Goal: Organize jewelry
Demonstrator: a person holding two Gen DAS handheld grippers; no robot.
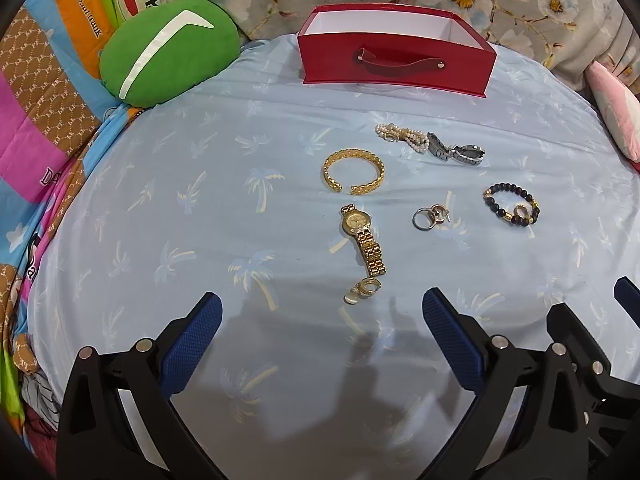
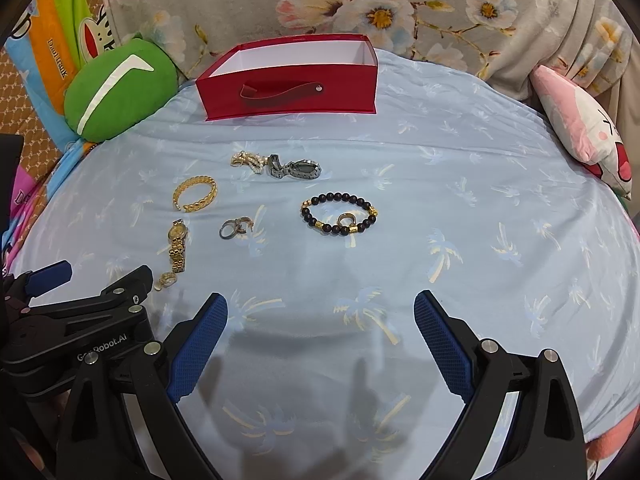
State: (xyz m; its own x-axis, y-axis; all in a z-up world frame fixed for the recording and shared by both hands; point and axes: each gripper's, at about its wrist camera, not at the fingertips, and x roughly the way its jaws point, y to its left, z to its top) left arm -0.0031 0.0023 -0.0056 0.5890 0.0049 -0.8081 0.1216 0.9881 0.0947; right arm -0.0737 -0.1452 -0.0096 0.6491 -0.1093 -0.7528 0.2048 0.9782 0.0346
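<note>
Jewelry lies spread on a light blue palm-print sheet [image 1: 160, 200]. A gold bangle [image 1: 354, 175], a gold watch [image 1: 362, 238] with a small gold earring [image 1: 362, 290] at its end, a pearl bracelet [image 1: 400, 136], a silver watch [image 1: 458, 151], a pair of rings [image 1: 430, 216] and a black bead bracelet [image 1: 511, 203] with a ring on it. An open, empty red box [image 1: 394, 68] stands behind them. My left gripper [image 1: 322, 320] is open just short of the earring. My right gripper [image 2: 320, 318] is open, short of the black bead bracelet [image 2: 339, 213].
A green cushion [image 1: 168, 52] lies at the back left beside the red box. A pink plush pillow [image 2: 580, 124] lies at the right edge. A floral blanket [image 2: 400, 8] runs along the back. Colourful bedding [image 1: 48, 120] hangs at the left.
</note>
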